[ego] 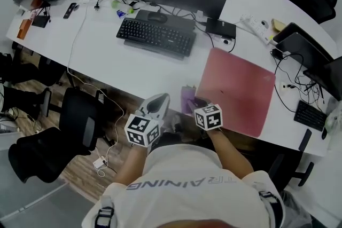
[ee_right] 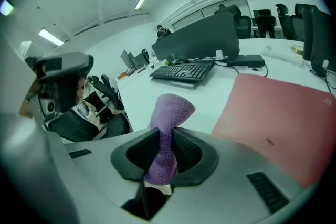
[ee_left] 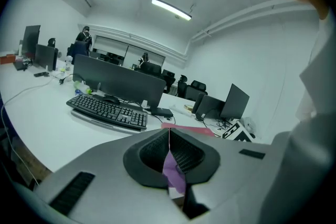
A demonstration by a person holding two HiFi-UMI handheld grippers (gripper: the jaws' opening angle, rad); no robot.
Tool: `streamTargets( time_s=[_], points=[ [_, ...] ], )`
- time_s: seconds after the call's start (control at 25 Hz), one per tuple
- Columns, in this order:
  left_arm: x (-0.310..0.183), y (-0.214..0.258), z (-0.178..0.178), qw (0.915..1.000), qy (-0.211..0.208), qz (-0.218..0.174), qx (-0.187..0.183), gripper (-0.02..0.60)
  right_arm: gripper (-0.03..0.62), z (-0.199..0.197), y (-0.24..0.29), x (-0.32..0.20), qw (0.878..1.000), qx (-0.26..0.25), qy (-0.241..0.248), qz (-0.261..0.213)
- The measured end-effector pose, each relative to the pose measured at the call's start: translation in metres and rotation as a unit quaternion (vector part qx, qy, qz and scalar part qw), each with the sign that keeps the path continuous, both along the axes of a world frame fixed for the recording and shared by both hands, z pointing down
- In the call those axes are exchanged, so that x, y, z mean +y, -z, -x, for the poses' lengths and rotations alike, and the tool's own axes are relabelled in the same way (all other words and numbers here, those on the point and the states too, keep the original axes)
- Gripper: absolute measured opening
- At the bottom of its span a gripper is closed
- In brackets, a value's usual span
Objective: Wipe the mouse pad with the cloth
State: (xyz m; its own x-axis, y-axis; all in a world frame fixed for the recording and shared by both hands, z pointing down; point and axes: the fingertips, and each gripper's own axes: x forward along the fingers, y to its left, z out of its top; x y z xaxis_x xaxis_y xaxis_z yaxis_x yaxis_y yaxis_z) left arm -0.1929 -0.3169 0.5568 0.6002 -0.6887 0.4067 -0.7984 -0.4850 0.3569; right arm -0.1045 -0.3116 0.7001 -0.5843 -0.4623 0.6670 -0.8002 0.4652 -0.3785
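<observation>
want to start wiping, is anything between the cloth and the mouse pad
nothing visible does: the cloth is pinched in the right claw beside the near left edge of the mouse pad, and the pad's top looks bare

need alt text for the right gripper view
The right gripper is shut on a purple cloth, with a red mouse pad to its right on the white desk. A keyboard and monitor sit behind.

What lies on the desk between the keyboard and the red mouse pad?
Nothing: the desk between keyboard and mouse pad is bare, as the head view shows.
</observation>
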Motion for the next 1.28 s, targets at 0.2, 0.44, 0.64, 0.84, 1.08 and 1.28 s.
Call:
streamTargets(
  time_s=[0.2, 0.44, 0.64, 0.84, 1.08, 1.28],
  points=[
    [0.0, -0.003, 0.016, 1.0, -0.001, 0.001, -0.002, 0.032, 0.092, 0.023, -0.045, 0.019, 0.999, 0.038, 0.021, 0.028],
    [0.003, -0.006, -0.001, 0.9999, -0.011, 0.005, -0.007, 0.032, 0.092, 0.0, -0.061, 0.031, 0.997, 0.051, 0.013, 0.05],
    [0.007, 0.003, -0.038, 0.9997, -0.021, -0.004, -0.012, 0.032, 0.092, -0.035, -0.064, 0.035, 0.997, 0.049, -0.004, 0.053],
    [0.025, 0.01, -0.074, 0.9994, -0.028, -0.006, -0.017, 0.032, 0.091, -0.07, -0.063, 0.047, 0.997, 0.049, -0.013, 0.051],
    [0.041, 0.02, -0.124, 0.9989, -0.043, -0.016, -0.015, 0.032, 0.091, -0.13, -0.064, 0.064, 0.997, 0.055, -0.037, 0.05],
    [0.056, 0.026, -0.169, 0.9978, -0.062, -0.023, -0.01, 0.032, 0.091, -0.187, -0.063, 0.086, 0.995, 0.061, -0.062, 0.049]
  ],
)
